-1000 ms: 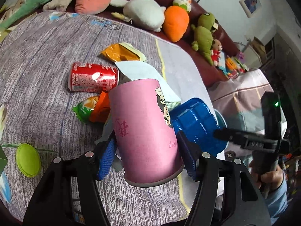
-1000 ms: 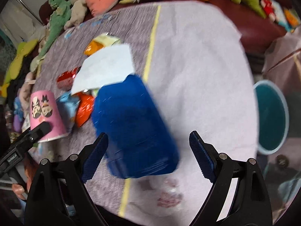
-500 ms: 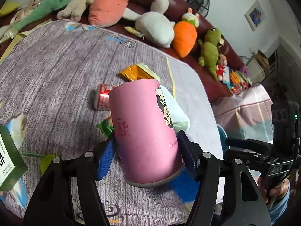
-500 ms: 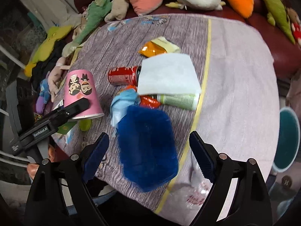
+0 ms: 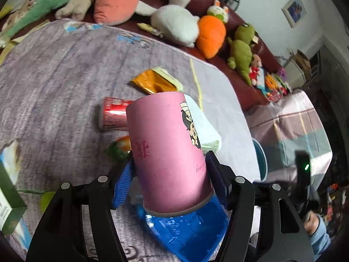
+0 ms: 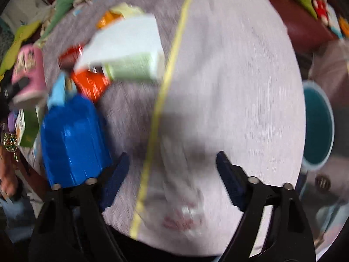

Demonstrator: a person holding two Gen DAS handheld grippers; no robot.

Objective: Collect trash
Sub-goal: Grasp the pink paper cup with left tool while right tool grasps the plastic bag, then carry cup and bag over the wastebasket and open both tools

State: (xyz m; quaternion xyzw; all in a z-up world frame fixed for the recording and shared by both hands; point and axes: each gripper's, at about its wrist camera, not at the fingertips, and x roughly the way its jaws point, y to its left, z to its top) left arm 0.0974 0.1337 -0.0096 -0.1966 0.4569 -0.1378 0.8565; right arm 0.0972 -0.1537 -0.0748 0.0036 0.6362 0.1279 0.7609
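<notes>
My left gripper [image 5: 169, 181] is shut on a pink paper cup [image 5: 170, 152] with cartoon figures, held tilted above the purple tablecloth [image 5: 54, 76]. Under the cup lies a blue plastic container [image 5: 187, 229]. In the blurred right wrist view that blue container [image 6: 72, 144] rests on the cloth, left of my right gripper [image 6: 171, 159]. The right jaws are closing with only bare cloth between them. The pink cup [image 6: 28, 74] shows at the far left there. On the table lie a red can [image 5: 111, 114], an orange wrapper [image 5: 152, 80] and white paper [image 5: 202, 126].
A teal bin [image 6: 318, 126] stands on the floor beyond the table's right edge. A green box [image 5: 8, 194] sits at the near left. Plush toys [image 5: 174, 21] line the dark red sofa behind the table. A person's hand [image 5: 314, 220] holds the right gripper's handle.
The blue container has left the right jaws and now lies on the cloth to their left. The right gripper has narrowed and dropped toward the table. The left gripper keeps its hold on the cup.
</notes>
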